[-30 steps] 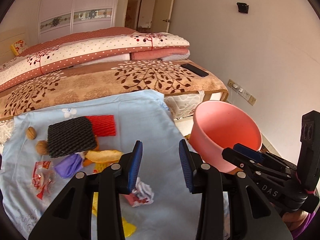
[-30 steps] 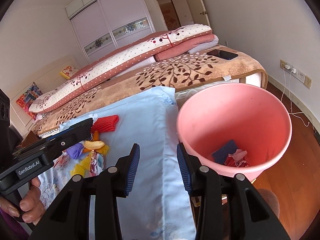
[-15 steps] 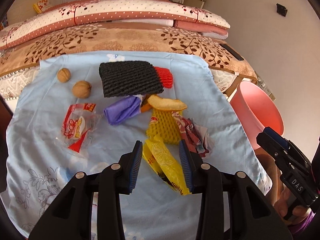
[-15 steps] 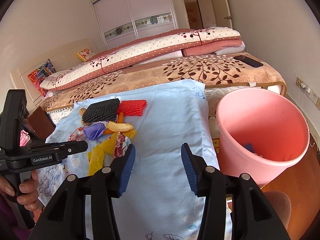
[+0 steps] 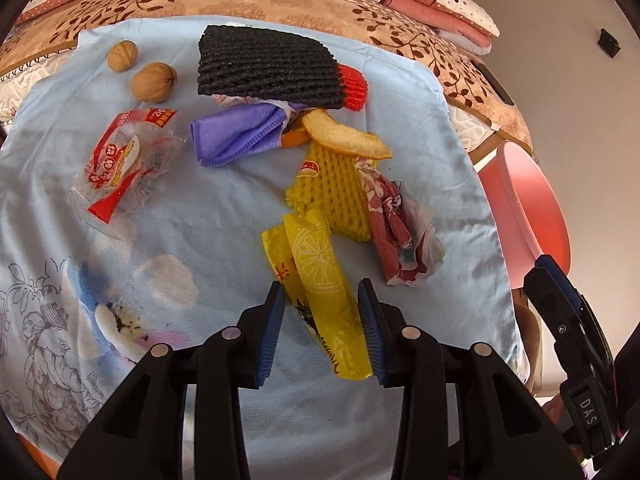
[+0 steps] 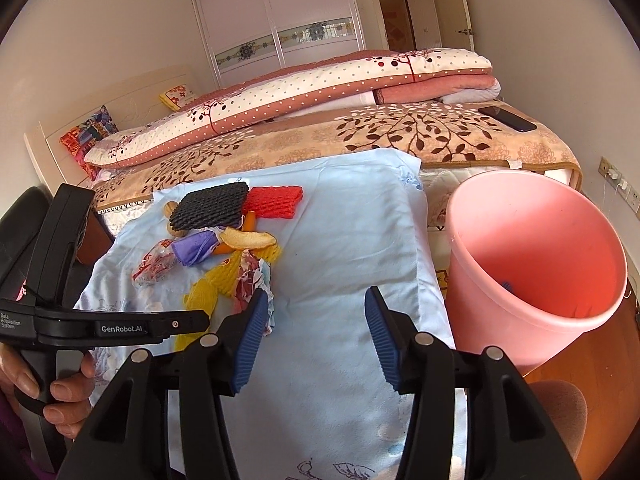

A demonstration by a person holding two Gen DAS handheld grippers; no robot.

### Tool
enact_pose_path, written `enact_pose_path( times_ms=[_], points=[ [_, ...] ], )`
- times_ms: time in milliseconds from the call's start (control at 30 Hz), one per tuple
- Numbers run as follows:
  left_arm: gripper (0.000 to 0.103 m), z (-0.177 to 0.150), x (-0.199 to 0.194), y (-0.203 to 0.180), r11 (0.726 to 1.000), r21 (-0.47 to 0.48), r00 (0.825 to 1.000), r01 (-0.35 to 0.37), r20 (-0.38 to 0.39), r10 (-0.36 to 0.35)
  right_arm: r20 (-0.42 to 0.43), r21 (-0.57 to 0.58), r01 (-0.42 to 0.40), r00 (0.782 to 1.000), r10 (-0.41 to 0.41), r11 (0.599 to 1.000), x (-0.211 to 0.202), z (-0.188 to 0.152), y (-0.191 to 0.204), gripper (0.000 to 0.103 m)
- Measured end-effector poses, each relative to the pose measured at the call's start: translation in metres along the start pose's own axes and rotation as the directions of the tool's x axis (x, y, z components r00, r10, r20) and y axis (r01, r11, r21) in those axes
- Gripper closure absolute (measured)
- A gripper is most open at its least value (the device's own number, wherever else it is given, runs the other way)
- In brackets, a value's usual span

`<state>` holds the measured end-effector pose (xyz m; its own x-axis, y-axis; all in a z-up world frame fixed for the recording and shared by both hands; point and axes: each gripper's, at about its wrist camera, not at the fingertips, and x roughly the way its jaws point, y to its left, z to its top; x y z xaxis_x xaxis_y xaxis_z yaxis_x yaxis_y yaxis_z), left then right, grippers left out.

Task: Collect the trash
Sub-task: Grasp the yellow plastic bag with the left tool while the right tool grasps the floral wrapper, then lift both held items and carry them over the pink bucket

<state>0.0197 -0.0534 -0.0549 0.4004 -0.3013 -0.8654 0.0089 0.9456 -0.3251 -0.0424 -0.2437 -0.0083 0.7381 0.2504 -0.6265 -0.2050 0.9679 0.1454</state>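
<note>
The round pink plastic bucket (image 6: 536,276) stands on the floor just beside the pale blue flowered cloth (image 6: 352,240), and deep inside it I can make out only a small scrap of something blue against the wall; the rest of its bottom is hidden from me. All the other trash lies on the cloth. Nearest me, on the side of the heap away from the bucket's far edge, is the long yellow plastic wrapper printed with a lemon slice (image 5: 320,280), crinkled and lying lengthwise; my left gripper (image 5: 322,320) has its blue ribbed jaws apart on either side of the wrapper's near end, not pressing on it as far as I can see. Touching the wrapper on the bucket side are a yellow foam fruit net (image 5: 332,192) and a crumpled red-and-white paper wrapper (image 5: 400,232). Farther from the bucket lie a purple cloth rag (image 5: 236,132), a dried orange peel (image 5: 344,136), a black foam net (image 5: 268,66) overlapping a red foam net (image 5: 354,84), two walnuts (image 5: 154,82) and a clear red-printed snack bag (image 5: 120,160). My right gripper (image 6: 316,328) hangs over bare cloth near the bucket, jaws just widened and empty (nothing between them).
</note>
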Motion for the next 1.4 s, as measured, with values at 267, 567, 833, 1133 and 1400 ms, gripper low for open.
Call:
enact_pose_path(
  times_ms=[267,567,833,1133,1400],
  points=[
    [0.094,0.003,-0.018,0.008,1.000,-0.001,0.997,0.026,0.066,-0.026,-0.045,-0.019,-0.027,0.999,0.026,0.999,0.014,0.001,0.009,0.053],
    [0.095,0.007,-0.039,0.013,0.999,0.020,0.984,0.040,0.173,-0.042,-0.125,-0.037,-0.087,0.989,0.082,0.996,0.047,0.007,0.030,0.053],
    [0.095,0.007,-0.052,0.027,0.999,0.019,0.973,0.043,0.227,-0.046,-0.221,-0.035,-0.081,0.973,0.072,0.996,0.085,0.008,0.041,0.053],
    [0.095,0.008,-0.059,0.025,0.997,0.050,0.961,0.059,0.267,-0.070,-0.279,-0.036,-0.092,0.957,0.078,0.995,0.095,0.003,0.044,0.086],
    [0.095,0.011,-0.065,0.011,0.992,0.083,0.944,0.095,0.310,-0.117,-0.195,-0.029,-0.086,0.978,0.079,0.996,0.066,0.009,0.037,0.087]
  ],
)
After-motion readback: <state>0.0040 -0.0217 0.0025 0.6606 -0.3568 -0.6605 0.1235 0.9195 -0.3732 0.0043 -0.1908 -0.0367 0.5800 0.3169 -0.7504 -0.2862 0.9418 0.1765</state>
